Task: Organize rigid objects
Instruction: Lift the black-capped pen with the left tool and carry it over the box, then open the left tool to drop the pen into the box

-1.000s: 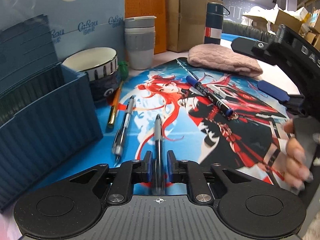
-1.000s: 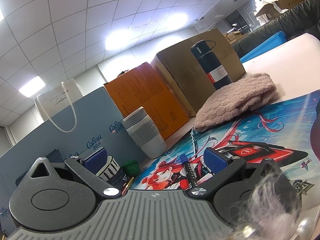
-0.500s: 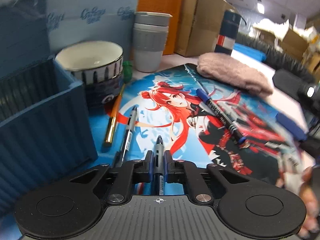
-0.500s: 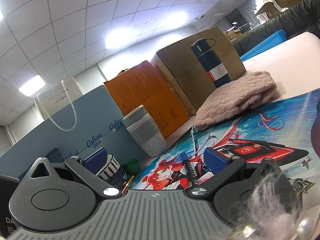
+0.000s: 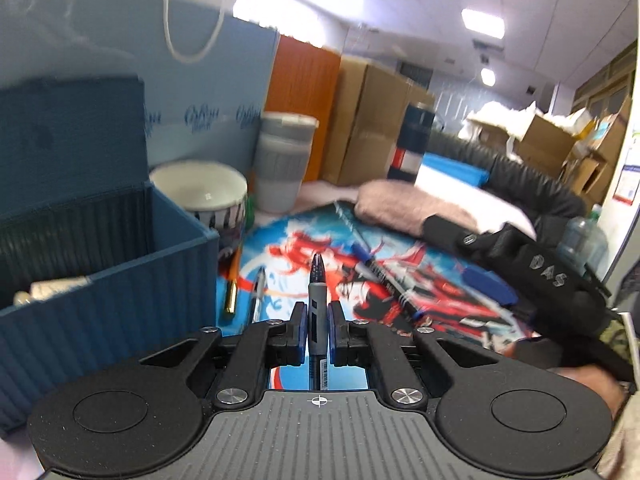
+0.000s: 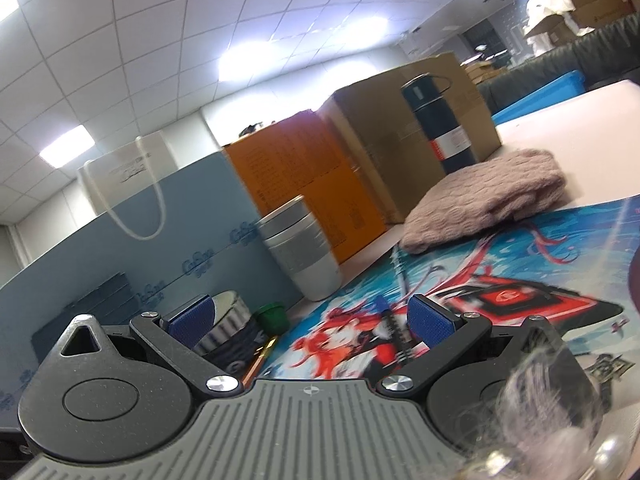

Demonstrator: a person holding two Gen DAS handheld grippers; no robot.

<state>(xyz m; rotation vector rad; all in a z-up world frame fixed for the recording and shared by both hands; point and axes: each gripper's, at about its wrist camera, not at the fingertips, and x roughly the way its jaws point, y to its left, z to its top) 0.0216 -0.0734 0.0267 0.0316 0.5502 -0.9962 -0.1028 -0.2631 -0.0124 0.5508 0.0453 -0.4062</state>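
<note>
My left gripper (image 5: 317, 330) is shut on a grey-and-black pen (image 5: 316, 292) and holds it lifted above the printed desk mat (image 5: 288, 236), tip pointing forward. A dark blue ribbed organizer box (image 5: 120, 288) stands just to its left. A silver pen (image 5: 258, 292), an orange pen (image 5: 232, 284) and a blue marker (image 5: 380, 272) lie on the mat. My right gripper (image 6: 310, 320) is open and empty, low over the mat; the blue marker (image 6: 386, 316) lies between and beyond its pads. The right gripper also shows in the left wrist view (image 5: 532, 264).
A white striped bowl (image 5: 204, 192), a grey cup (image 5: 284, 168), a green cap (image 6: 274, 316), a pink knitted cloth (image 6: 488, 196), a dark flask (image 6: 438, 124), a blue paper bag (image 5: 192, 96) and cardboard boxes (image 6: 400, 136) line the back of the table.
My left gripper has lifted the grey pen off the mat and tilted upward. The right gripper has shifted slightly, still open.
</note>
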